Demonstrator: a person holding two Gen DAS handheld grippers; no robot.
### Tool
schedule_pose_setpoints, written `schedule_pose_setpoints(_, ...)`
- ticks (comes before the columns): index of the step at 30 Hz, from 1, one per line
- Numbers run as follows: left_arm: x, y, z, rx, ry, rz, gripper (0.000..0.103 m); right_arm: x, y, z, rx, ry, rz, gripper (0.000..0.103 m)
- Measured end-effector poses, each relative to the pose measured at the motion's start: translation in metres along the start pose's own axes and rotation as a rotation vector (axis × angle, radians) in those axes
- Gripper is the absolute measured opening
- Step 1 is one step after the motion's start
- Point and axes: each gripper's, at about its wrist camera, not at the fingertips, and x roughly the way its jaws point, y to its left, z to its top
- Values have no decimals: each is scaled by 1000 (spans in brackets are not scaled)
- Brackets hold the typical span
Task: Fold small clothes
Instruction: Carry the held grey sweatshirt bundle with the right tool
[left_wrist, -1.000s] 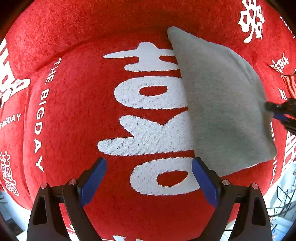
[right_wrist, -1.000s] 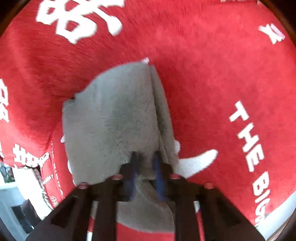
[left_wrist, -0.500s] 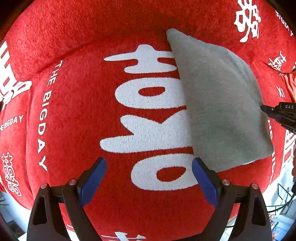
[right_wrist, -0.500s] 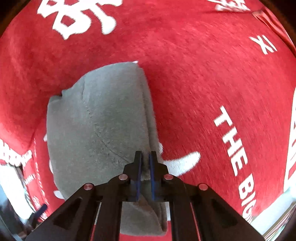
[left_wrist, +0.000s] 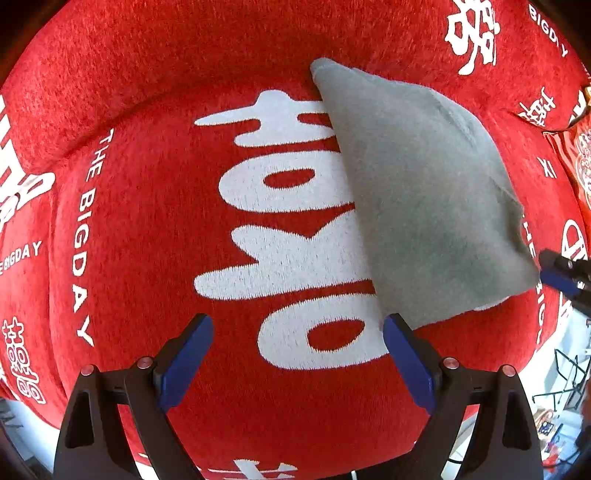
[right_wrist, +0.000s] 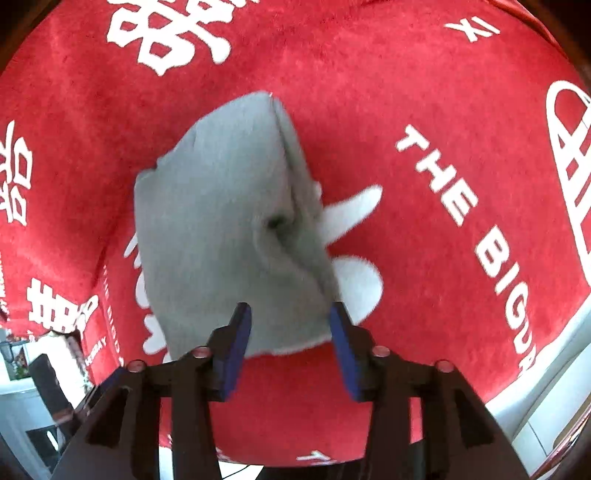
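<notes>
Grey folded cloth (right_wrist: 229, 236) lies on your red printed cover (left_wrist: 147, 258); your right gripper (right_wrist: 290, 325) fingers have just been opening, clear of it, and your left gripper (left_wrist: 297, 354) fingers are spread, empty.

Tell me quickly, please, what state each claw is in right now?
Left claw: open, holding nothing.
Right claw: open, jaws have just been opening; the grey cloth lies released below.
</notes>
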Motion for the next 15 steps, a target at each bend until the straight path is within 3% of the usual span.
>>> schedule_pose_setpoints(6, 7, -1, 2, -11, 23, 6, 94, 11, 4, -8, -13, 56, 36, 52)
schedule_pose_setpoints(15, 5, -8, 26, -63, 22, 38, 94, 12, 2, 19, -56, 92, 60, 56)
